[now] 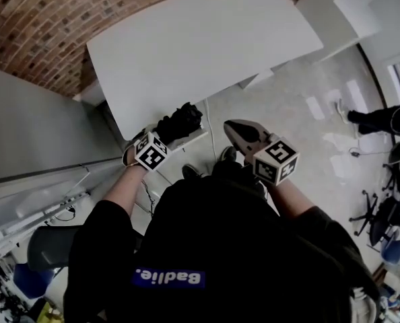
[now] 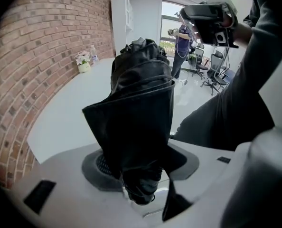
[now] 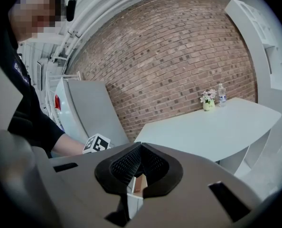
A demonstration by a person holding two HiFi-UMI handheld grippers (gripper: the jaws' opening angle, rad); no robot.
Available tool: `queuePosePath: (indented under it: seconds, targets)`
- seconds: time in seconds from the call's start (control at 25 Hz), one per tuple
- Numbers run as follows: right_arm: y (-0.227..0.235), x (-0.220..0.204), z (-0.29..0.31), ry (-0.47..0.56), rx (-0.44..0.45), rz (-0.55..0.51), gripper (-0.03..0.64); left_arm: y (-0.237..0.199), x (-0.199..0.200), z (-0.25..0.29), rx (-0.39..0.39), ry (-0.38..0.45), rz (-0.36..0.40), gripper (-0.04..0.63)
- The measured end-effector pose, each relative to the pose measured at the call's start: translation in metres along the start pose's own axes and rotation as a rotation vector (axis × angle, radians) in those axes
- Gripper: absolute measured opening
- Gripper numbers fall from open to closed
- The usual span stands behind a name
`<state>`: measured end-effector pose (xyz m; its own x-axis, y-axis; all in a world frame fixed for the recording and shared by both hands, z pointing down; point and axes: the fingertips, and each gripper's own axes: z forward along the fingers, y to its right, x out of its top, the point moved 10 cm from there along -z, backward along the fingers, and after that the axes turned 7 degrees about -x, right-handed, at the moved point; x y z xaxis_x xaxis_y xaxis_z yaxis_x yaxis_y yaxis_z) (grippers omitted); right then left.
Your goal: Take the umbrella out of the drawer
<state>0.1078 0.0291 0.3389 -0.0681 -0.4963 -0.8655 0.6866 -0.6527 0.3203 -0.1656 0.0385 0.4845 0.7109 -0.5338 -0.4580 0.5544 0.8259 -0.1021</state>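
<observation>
while one umbrella (image 2: 141, 103) is clamped in the left gripper (image 1: 165, 134), the right gripper (image 3: 140, 148) is pinched shut, empty.
the two sit by one table's (image 1: 200, 52) near edge; open floor (image 1: 301, 126) lies right.

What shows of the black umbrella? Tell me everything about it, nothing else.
The umbrella is black and folded, its slightly glossy fabric gathered in loose pleats. One end is clamped between the fingers of the left gripper, and it sticks out along them, held in the air near the white table. Nothing else touches it.
</observation>
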Motion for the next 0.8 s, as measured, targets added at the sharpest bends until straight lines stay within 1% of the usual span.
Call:
queuePosePath:
  seconds: [0.24,0.48,0.68,0.8]
  targets:
    - [0.018,0.014,0.006,0.003,0.030,-0.009,0.029,-0.025,0.018,-0.019,0.068,-0.013,-0.002,0.222]
    - [0.054,0.031,0.021,-0.018,0.069,-0.010,0.029,-0.066,0.028,-0.019,0.138,-0.085,-0.057,0.222]
    - [0.082,0.048,0.037,-0.055,0.119,0.023,0.029,-0.097,0.037,-0.007,0.147,-0.150,-0.110,0.222]
    - [0.093,0.056,0.050,-0.063,0.147,0.009,0.029,-0.113,0.039,0.003,0.148,-0.182,-0.139,0.222]
